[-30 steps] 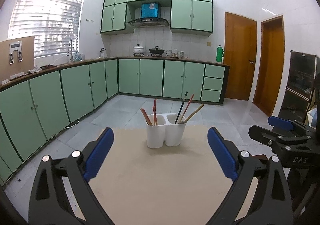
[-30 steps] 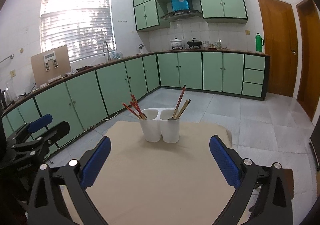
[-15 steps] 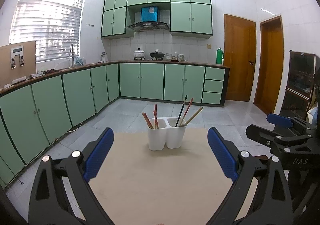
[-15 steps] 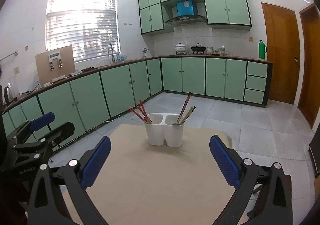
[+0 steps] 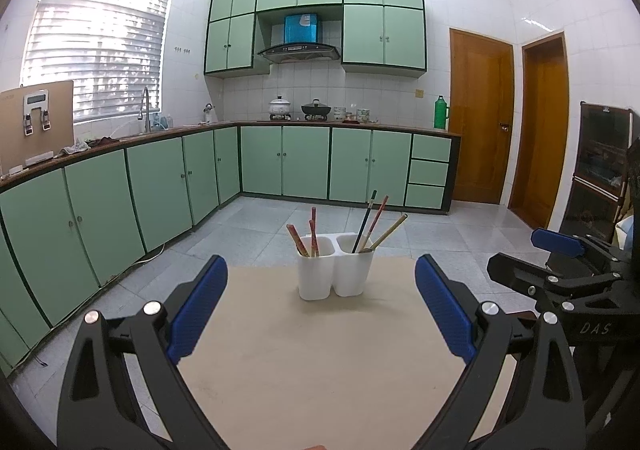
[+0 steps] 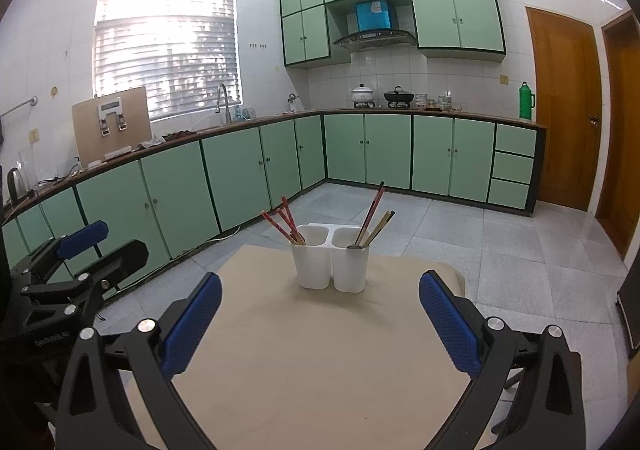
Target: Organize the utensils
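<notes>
A white two-cup utensil holder [image 5: 335, 270] [image 6: 330, 262] stands at the far end of a beige table [image 5: 320, 362] [image 6: 312, 362]. Its left cup holds red chopsticks [image 5: 312, 236] [image 6: 285, 224]. Its right cup holds dark, red and tan chopsticks [image 5: 374, 224] [image 6: 374, 220] and a spoon bowl [image 6: 354, 246]. My left gripper [image 5: 320, 308] is open and empty, well short of the holder. My right gripper [image 6: 320, 320] is open and empty, also short of it. Each gripper shows at the edge of the other's view.
Green base cabinets [image 5: 160, 194] run along the left and back walls, with a sink tap [image 5: 145, 106] and pots [image 5: 298, 108] on the counter. Two wooden doors [image 5: 480, 118] stand at the right. A dark cabinet [image 5: 600, 170] stands at the far right.
Both cameras have tilted up slightly, so the holder sits lower in view. The grippers stay open and the utensils have not moved.
</notes>
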